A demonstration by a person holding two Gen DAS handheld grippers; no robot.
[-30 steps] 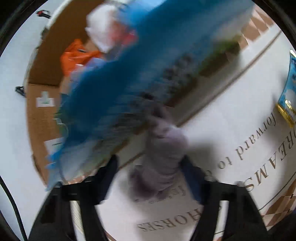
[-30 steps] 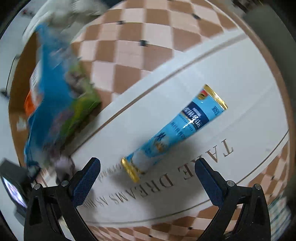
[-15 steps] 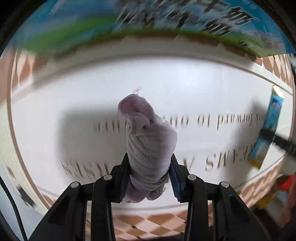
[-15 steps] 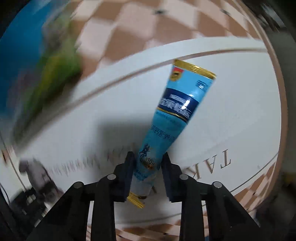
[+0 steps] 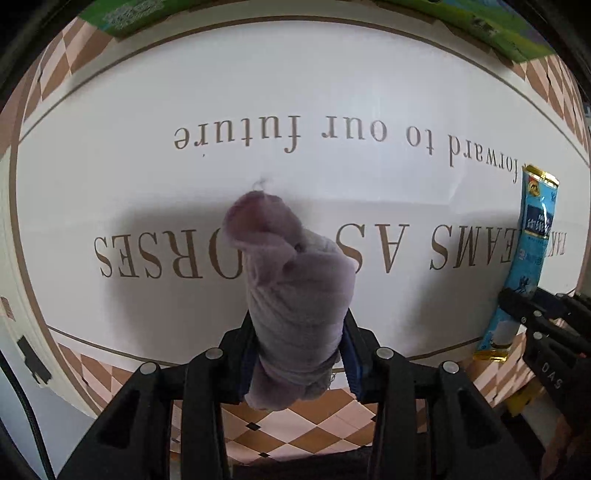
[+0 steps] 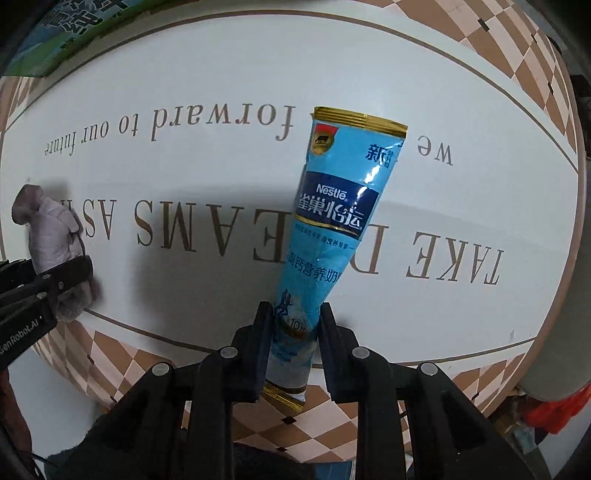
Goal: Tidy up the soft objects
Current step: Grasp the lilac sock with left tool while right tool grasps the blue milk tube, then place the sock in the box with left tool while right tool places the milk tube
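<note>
Claw one, my left claw [image 5: 298, 354], is pinching a rolled-up purple sock [image 5: 291, 291]. Its two fingers press on the sock from both sides. The sock sticks out forward over the white worktop [image 5: 221, 92] with big brown letters on it. I cannot tell if the sock's tip touches the worktop.

My right claw [image 6: 293, 332] is pinching a blue Nestle milk powder packet [image 6: 332, 221] near its bottom end. The packet pokes forward and leans a bit to the right. Its gold top edge is far from the claw.

A green and blue bag [image 6: 74, 33] lies at the far edge of the worktop.

I think I am at the picking-up step, with one soft thing in each claw. Next I need to carry both to where they belong, but I cannot see that place from here. I should hold tight and move slowly. The packet is thin and slippery, so it could slide out. The sock is squishy and could come unrolled.
</note>
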